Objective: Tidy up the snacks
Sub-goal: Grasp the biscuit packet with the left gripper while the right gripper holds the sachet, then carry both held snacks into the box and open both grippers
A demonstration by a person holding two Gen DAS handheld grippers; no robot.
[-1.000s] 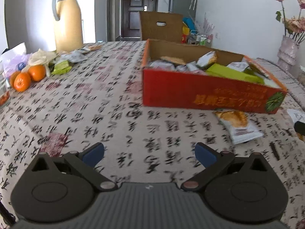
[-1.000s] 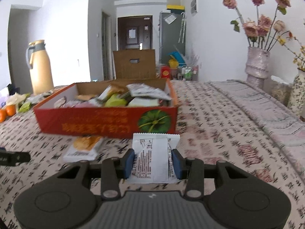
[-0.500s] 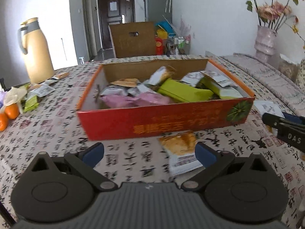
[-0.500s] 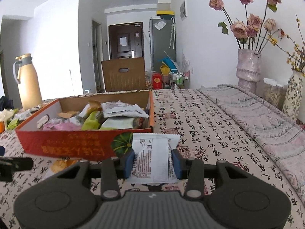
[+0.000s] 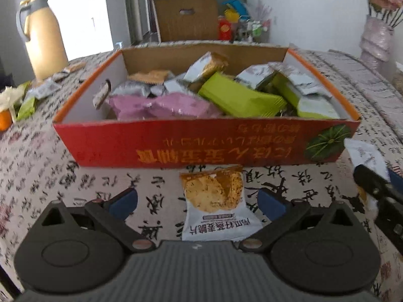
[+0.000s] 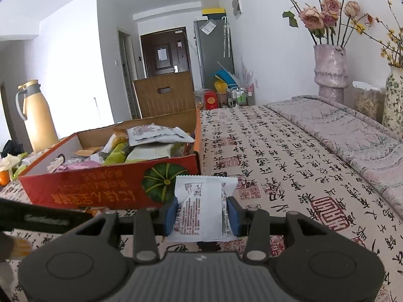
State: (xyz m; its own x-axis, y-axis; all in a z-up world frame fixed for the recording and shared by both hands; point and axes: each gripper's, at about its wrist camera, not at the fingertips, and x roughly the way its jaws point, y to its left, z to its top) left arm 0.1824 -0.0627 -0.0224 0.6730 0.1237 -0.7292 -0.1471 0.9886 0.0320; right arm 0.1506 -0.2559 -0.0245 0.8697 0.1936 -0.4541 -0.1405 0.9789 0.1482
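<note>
A red cardboard box holds several snack packets, pink, green and silver. In front of it a white cracker packet lies flat on the patterned tablecloth. My left gripper stands open around that packet, its blue pads apart from it on both sides. My right gripper is shut on a white printed snack packet, held by the box's right front corner. In the left wrist view that gripper shows at the right edge with its packet.
A tan thermos jug stands at the back left, with oranges and loose wrappers near it. A brown carton stands behind the table. Flower vases line the right wall beside a folded grey cloth.
My left gripper has swung right across the table, from facing the box's left corner to straddling the cracker packet. My right gripper has shifted a little right along the box, still holding its packet.
</note>
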